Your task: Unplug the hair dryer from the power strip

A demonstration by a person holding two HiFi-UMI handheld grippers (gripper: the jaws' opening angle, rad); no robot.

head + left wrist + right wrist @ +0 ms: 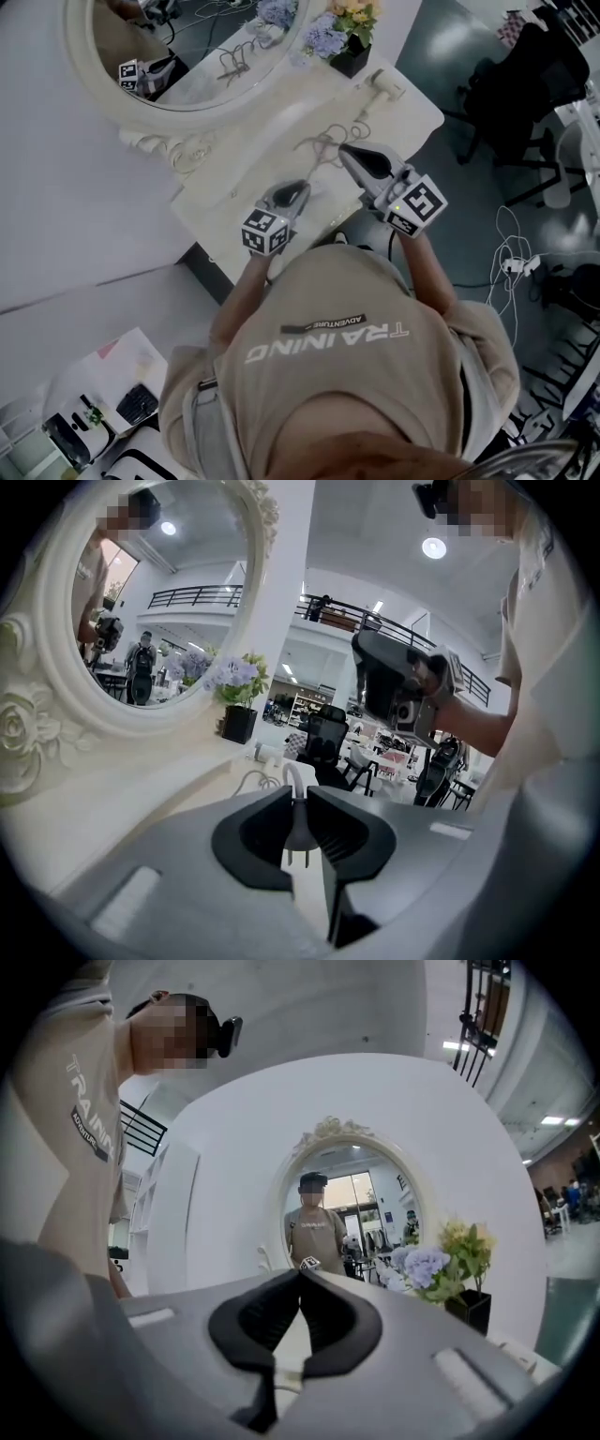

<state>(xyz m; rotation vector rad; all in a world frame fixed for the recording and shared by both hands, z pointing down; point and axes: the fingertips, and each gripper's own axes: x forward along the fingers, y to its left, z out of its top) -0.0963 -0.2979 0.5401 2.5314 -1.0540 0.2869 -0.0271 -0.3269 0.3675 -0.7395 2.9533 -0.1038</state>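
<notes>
Two bare prongs show on the plug (298, 829), pinched lengthwise in the left hand-held gripper (298, 795), prongs facing back; its cord (248, 780) runs ahead across the desk (272, 155) toward the hair dryer (386, 86); right hand-held gripper (300, 1277) pressed together, empty, alongside

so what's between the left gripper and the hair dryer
The loose cord of the hair dryer, looped on the tabletop, in the head view; its plug sits clamped in the left gripper, per that gripper's view.

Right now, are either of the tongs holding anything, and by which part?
Left tongs grip the white plug by its body, prongs bare. Right tongs are shut on nothing.
</notes>
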